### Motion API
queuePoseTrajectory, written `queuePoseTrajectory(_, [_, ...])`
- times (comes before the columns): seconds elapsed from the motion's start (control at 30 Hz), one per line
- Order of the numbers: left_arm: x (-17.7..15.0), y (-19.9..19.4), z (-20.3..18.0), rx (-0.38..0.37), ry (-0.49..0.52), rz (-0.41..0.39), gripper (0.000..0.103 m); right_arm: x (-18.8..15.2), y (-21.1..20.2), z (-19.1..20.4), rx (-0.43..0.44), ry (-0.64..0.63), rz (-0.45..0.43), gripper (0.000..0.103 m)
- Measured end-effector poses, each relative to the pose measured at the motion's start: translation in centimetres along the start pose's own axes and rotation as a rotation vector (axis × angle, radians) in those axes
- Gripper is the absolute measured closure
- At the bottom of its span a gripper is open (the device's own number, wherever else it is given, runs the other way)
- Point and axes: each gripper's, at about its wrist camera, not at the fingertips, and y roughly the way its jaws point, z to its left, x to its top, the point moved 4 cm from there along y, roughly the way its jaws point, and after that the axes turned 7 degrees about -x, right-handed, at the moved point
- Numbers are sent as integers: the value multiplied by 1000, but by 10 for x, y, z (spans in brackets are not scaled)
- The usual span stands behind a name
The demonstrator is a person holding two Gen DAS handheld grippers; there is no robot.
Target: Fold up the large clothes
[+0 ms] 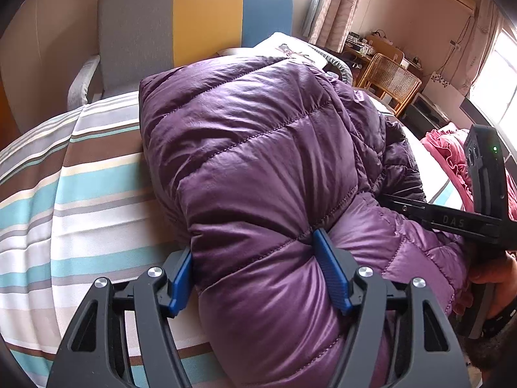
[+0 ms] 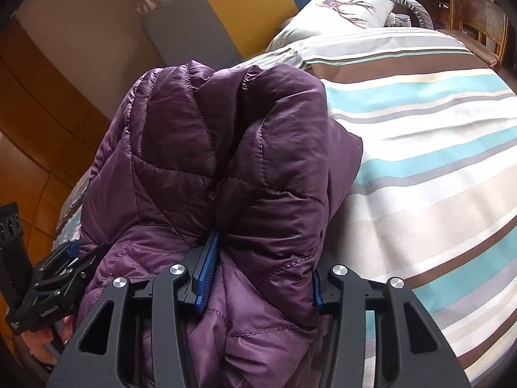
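Observation:
A purple quilted puffer jacket (image 1: 258, 148) lies bunched and folded over on a striped bed. My left gripper (image 1: 255, 268) is shut on a thick roll of the jacket, blue pads pressing into both sides. My right gripper (image 2: 261, 274) is shut on another thick fold of the same jacket (image 2: 232, 148), which bulges up between the fingers. The right gripper's body shows in the left wrist view (image 1: 484, 194) at the right edge, and the left gripper shows in the right wrist view (image 2: 58, 274) at the lower left.
The bed has a striped cover (image 1: 80, 194) in teal, brown and white. A grey, yellow and blue headboard (image 1: 194, 22) and a pillow (image 2: 339, 13) lie beyond. A pink cloth (image 1: 446, 152) lies at the right. A wicker chair (image 1: 391, 80) stands behind.

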Motion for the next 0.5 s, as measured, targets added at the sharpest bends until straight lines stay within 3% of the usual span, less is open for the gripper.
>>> queuePoseTrajectory(0.2, [4,2,11,9,7,6,11,-1,-4,5,23,18,2,57])
queuePoseTrajectory(0.4, [8,15,27,-103,-99,33,8,0,-7,-9,47,33,10,57])
queuePoseTrajectory(0.5, [8,18,22,-106,-86,23,17,4,-2,-16,56,43,10,57])
